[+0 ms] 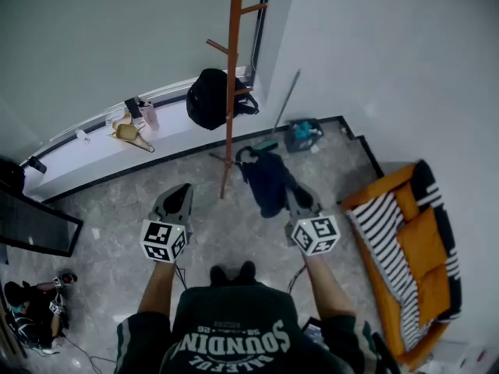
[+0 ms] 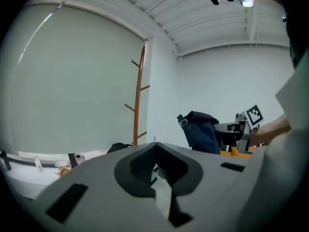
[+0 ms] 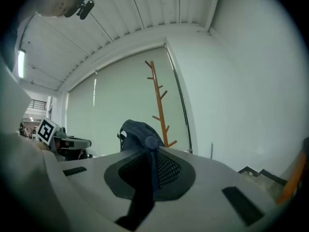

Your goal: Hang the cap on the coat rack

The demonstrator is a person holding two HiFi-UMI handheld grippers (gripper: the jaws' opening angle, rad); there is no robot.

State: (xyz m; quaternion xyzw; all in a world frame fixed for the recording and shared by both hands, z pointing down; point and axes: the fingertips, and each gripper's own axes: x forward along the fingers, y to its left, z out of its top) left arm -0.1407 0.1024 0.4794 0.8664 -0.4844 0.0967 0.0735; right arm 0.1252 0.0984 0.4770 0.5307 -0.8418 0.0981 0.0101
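Right gripper (image 1: 295,195) was clamped on the dark cap (image 1: 265,179), apart from the coat rack (image 1: 231,92), so hanging remained undone; left gripper (image 1: 178,195) was closed on nothing.

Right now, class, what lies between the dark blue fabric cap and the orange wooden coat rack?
Only bare grey floor, in the head view, separates dark blue cap from orange coat rack.
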